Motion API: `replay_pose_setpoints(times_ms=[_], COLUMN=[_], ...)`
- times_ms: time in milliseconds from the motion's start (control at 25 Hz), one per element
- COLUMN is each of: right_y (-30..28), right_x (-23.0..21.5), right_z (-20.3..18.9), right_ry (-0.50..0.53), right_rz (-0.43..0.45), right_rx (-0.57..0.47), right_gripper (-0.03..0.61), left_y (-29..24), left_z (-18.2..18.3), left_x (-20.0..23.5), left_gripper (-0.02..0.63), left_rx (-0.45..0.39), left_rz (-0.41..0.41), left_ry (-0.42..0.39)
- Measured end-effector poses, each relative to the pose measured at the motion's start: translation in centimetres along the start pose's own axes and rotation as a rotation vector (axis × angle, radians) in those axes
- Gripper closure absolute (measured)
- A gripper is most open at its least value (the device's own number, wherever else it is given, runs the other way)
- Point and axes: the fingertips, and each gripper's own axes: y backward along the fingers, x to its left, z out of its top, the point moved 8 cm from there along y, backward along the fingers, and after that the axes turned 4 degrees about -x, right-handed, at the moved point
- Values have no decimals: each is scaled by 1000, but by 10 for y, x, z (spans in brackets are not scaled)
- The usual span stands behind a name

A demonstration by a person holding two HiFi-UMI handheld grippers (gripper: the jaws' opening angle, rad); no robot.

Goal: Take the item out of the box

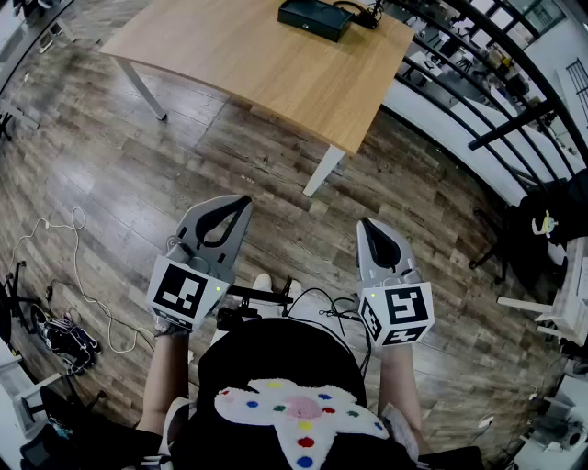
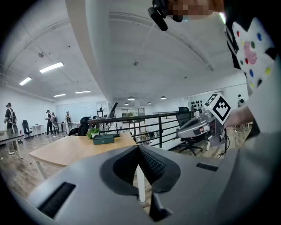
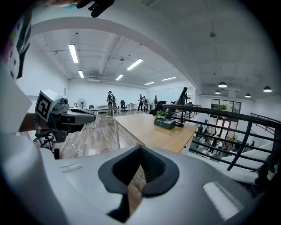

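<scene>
Far ahead in the head view, the dark green box (image 1: pixel 314 18) is sitting on the wooden bench (image 1: pixel 239 64), close to its back edge. The left tool (image 1: pixel 241 202) and right tool (image 1: pixel 366 223) are hanging over the wood floor (image 1: pixel 138 184), well apart from the box.

Looking through the left gripper view, the left tool's jaws are pressing together on nothing. The box (image 2: pixel 103 139) is showing small and far off.

Looking through the right gripper view, the right tool's jaws are also touching each other, with nothing between them.

I think shut jaws could just be bumping the box if they are not opening first. A push might be sliding it toward the railing (image 3: pixel 228 115) side.
</scene>
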Motion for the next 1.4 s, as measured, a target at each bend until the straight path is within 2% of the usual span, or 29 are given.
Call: replay_pose_setpoints(times_ms=[480,1400], right_y=[-7,-8], right_x=[6,55], right_z=[2,12], right_ry=[13,-3], right_rz=[2,-92], right_rx=[1,-59], right_gripper=[569,570], left_y=[2,38], left_z=[0,-3], left_x=[5,39], left_gripper=[609,609], left_rx=[-5,-47], left_rz=[-10,-56], left_ry=[15,-8])
